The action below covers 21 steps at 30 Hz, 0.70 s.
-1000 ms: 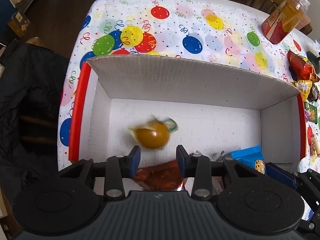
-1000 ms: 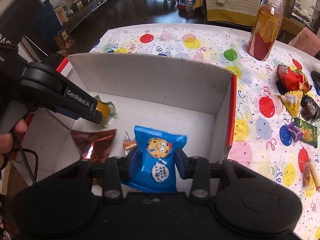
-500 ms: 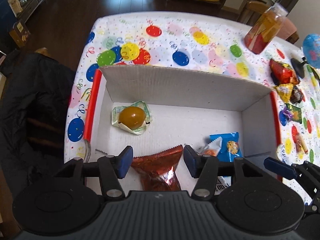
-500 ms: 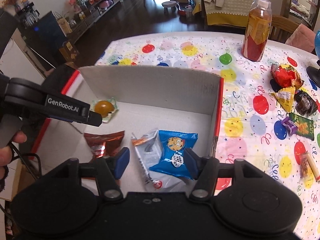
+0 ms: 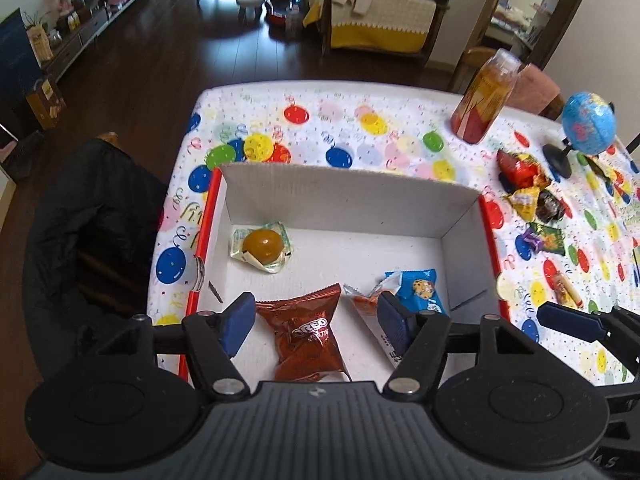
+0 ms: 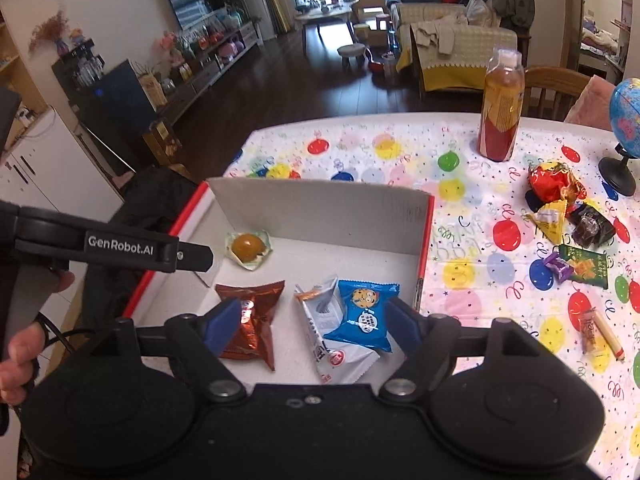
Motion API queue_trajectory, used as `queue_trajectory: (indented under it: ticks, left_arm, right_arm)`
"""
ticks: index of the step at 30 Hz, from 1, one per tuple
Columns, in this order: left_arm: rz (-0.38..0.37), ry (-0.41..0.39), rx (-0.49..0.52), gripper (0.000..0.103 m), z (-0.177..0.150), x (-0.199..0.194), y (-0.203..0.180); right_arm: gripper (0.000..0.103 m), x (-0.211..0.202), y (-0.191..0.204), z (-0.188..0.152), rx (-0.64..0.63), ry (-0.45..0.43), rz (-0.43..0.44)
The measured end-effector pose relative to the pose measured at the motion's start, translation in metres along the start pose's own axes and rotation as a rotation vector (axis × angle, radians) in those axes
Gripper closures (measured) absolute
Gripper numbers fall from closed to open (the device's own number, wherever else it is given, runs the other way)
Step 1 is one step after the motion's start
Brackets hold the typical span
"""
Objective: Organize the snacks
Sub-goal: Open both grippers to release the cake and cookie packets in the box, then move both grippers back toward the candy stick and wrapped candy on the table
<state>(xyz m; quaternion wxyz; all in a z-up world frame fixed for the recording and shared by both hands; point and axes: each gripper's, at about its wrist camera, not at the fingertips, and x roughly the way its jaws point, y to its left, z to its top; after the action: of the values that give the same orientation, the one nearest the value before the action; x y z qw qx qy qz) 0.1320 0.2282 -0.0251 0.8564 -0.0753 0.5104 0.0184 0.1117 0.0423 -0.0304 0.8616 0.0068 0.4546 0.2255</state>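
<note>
Both grippers are hanging above the box (image 5: 352, 196) with nothing in them: the left gripper (image 5: 316, 320) has its fingers (image 5: 239, 320) spread and they've just been opening, with the Oreo pack lying down below in the gap but not touched. Same story for the right gripper (image 6: 310, 326), fingers (image 6: 224, 322) released and just been widening, the blue cookie pack and silver pack under the gap, neither one pinched. The box sits at the near left corner of the surface (image 5: 392, 136), and four snacks are lying flat on its floor. The Oreo pack (image 5: 308, 336) is the brown foil one near the front, long axis running front to back, crimped end pointing at the back wall. Just right of it the silver pack (image 6: 324, 332) lies on a slant, top end toward the back left, and the blue cookie pack (image 6: 366, 314) overlaps its right edge, long axis roughly front to back. The jelly cup (image 5: 262, 246) is off alone in the back left corner, dome up. Out on the surface to the right there's a loose bunch of snacks (image 6: 560, 204) not boxed yet, plus a bottle (image 6: 502, 110) standing upright and a globe (image 5: 586, 124).
</note>
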Motion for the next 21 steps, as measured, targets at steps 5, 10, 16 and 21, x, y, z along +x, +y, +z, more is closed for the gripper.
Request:
queue_trajectory:
  ticks: [5, 10, 16, 21]
  left_arm:
    - [-0.005, -0.054, 0.006, 0.023, -0.01, -0.02, -0.006]
    - [-0.024, -0.088, 0.017, 0.018, -0.02, -0.034, -0.018]
    - [-0.048, -0.106, 0.037, 0.009, -0.03, -0.047, -0.04]
    - [-0.084, -0.127, 0.063, 0.003, -0.034, -0.052, -0.065]
  right_arm:
    - [0.015, -0.022, -0.005, -0.004, 0.011, -0.041, 0.003]
    - [0.002, -0.042, -0.016, -0.012, 0.026, -0.069, 0.01]
    - [0.0, -0.064, -0.031, -0.019, 0.035, -0.115, 0.01]
    - [0.0, -0.079, -0.053, -0.027, 0.048, -0.142, 0.001]
